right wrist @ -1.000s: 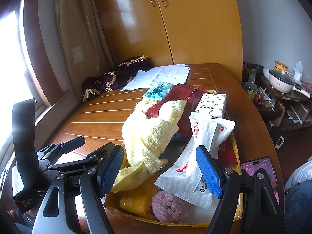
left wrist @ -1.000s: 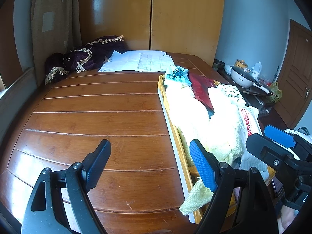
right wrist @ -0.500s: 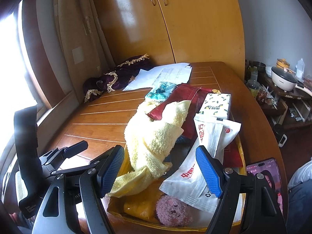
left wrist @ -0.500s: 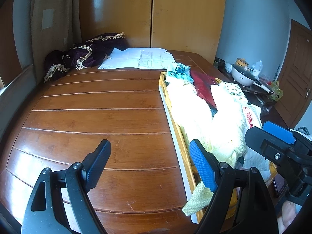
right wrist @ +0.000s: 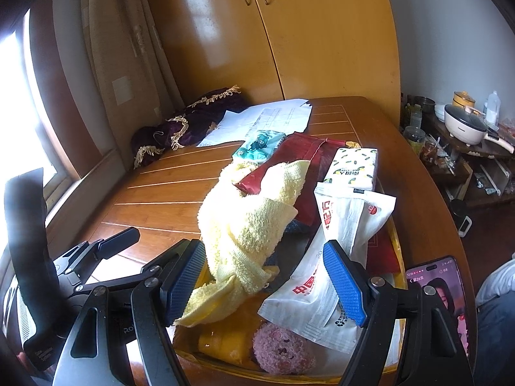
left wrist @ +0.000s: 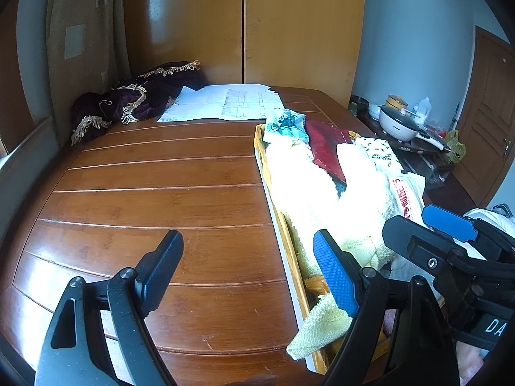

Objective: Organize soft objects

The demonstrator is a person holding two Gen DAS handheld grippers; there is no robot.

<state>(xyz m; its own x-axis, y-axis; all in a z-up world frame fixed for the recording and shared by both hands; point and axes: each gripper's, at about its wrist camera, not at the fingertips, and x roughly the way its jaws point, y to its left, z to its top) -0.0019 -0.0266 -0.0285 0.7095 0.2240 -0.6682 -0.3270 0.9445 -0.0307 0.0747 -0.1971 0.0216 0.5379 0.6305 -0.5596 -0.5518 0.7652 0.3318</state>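
A lived-in home room: a large wooden table (left wrist: 154, 193) stands before a two-door wooden wardrobe (left wrist: 244, 22) at top centre, curtains (right wrist: 128, 48) hang at upper left, and a side shelf at right carries what looks like an electric cooking pot (right wrist: 465, 124) and jars.

Two hand-held black grippers with blue finger pads

The left gripper (left wrist: 248, 270) has glossy black plastic arms with round silver pivot screws and ribbed pads (left wrist: 334, 276), one blue and one that looks dark. The right gripper (right wrist: 265, 284) is built the same, with two textured blue pads (right wrist: 344, 284); white letters "DA" mark its black body in the left wrist view.
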